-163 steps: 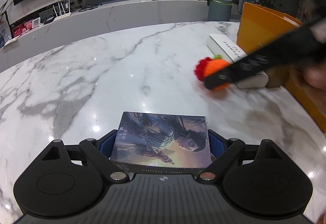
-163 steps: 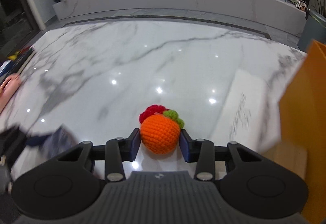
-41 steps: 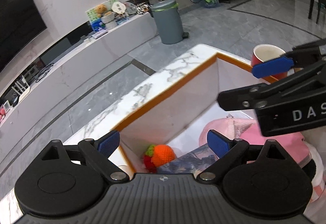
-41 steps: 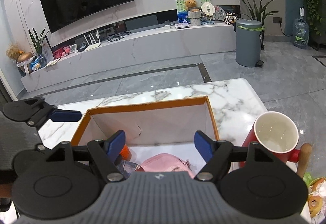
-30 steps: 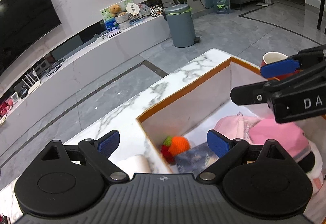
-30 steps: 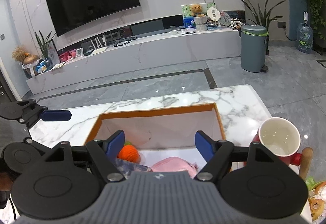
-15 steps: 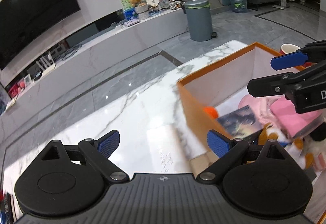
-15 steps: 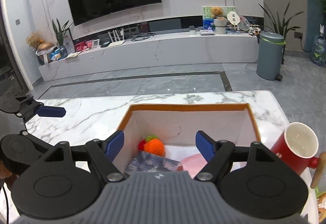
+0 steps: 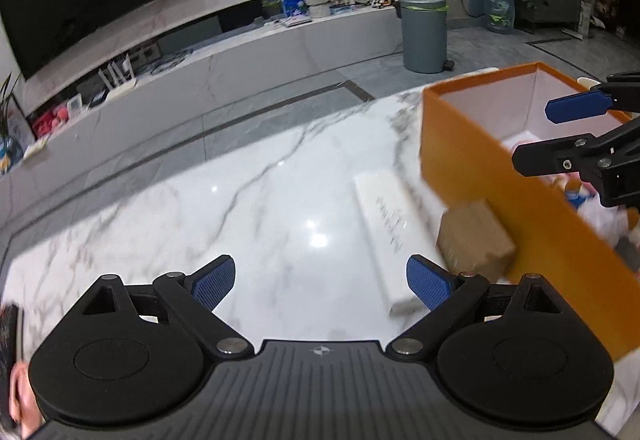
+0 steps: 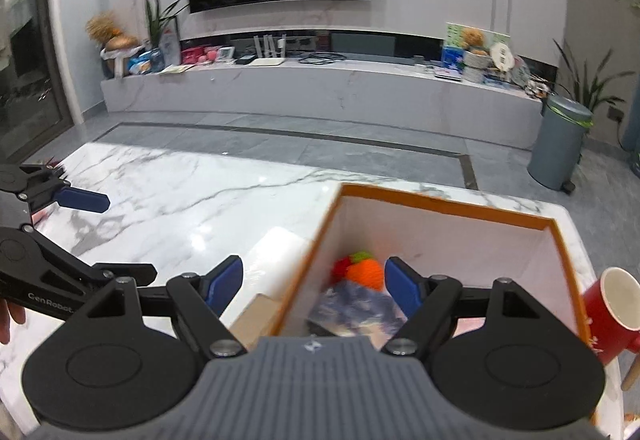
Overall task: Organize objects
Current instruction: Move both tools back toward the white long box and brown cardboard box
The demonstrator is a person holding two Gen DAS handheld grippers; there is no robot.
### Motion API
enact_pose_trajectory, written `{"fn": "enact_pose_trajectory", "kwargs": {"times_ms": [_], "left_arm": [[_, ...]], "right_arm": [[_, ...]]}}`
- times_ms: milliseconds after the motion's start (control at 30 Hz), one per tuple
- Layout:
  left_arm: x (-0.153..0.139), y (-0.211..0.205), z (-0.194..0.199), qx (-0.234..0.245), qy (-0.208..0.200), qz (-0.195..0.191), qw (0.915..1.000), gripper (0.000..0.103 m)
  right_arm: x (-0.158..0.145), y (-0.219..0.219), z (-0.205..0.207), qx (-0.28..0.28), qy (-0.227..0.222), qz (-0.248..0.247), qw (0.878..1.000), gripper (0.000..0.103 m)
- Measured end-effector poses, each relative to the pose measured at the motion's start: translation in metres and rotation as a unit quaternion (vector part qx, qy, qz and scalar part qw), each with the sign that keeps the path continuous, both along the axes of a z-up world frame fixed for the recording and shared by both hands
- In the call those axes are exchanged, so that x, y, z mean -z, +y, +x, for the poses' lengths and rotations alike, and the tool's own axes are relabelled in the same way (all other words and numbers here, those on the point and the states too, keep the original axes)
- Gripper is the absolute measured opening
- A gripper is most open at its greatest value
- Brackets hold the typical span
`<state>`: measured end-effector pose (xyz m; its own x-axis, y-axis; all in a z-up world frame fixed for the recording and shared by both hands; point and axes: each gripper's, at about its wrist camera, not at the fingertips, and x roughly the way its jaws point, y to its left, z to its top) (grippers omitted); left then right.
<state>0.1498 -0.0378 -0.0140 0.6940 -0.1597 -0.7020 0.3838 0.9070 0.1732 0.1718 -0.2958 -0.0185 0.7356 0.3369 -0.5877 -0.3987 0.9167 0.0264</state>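
An orange box (image 9: 472,164) with white inner walls stands at the right of the marble table (image 9: 256,208); it also shows in the right wrist view (image 10: 448,202). Inside lie an orange crocheted ball (image 10: 365,273) and a dark picture card (image 10: 356,310). A long white box (image 9: 386,220) and a small brown carton (image 9: 474,238) lie on the table against the orange box. My left gripper (image 9: 320,282) is open and empty above the table, left of the box. My right gripper (image 10: 314,282) is open and empty over the box's left wall.
A red mug (image 10: 614,304) stands right of the orange box. Beyond the table's far edge are the grey floor, a low TV bench (image 10: 320,88) and a grey bin (image 10: 560,142). A dark object (image 9: 8,336) sits at the left edge of the left wrist view.
Both grippers earlier carried the card and the ball; these now lie in the box. In the last second the left gripper has swung left off the box to over the table, and the right has shifted left.
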Motion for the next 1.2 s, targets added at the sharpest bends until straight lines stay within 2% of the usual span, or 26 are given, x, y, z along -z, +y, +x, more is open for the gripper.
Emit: {"fn": "enact_pose_trajectory", "kwargs": {"times_ms": [167,433,567,667,833,933,967,1033,1100,1200], "left_arm": [[0.013,0.014,-0.009,0.003,0.013,-0.021,0.9997,0.103],[0.027,-0.008,0.006,0.039,0.026,-0.053,0.9975,0.103],[0.043,-0.031,0.012,0.071,0.04,-0.034,0.9962,0.103],[0.055,-0.042,0.016,0.075,0.042,-0.016,0.9962,0.103],[0.071,-0.048,0.022,0.08,0.07,-0.022,0.994,0.103],[0.073,-0.046,0.024,0.071,0.059,-0.02,0.9955,0.103],[0.073,-0.044,0.026,0.067,0.062,-0.029,0.9954,0.103],[0.071,-0.041,0.033,0.056,0.077,-0.06,0.9936,0.094],[0.07,-0.039,0.034,0.06,0.088,-0.079,0.9912,0.076],[0.068,-0.039,0.029,0.067,0.084,-0.084,0.9907,0.071]], "right_arm": [[0.007,0.026,-0.009,-0.023,0.007,-0.024,0.999,0.079],[0.012,0.041,-0.019,-0.027,0.012,-0.039,0.999,0.079],[0.013,0.03,-0.011,-0.008,0.015,-0.031,0.999,0.08],[0.015,0.02,-0.005,0.005,0.017,-0.024,1.0,0.08],[0.019,0.009,0.003,0.017,0.024,-0.014,0.999,0.08],[0.021,0.007,0.006,0.017,0.027,-0.009,0.999,0.08],[0.021,0.007,0.006,0.016,0.027,-0.008,0.999,0.081],[0.021,0.008,0.005,0.014,0.027,-0.006,1.0,0.081],[0.021,0.008,0.004,0.011,0.027,-0.005,1.0,0.081],[0.021,0.009,0.004,0.01,0.026,-0.005,1.0,0.083]]}}
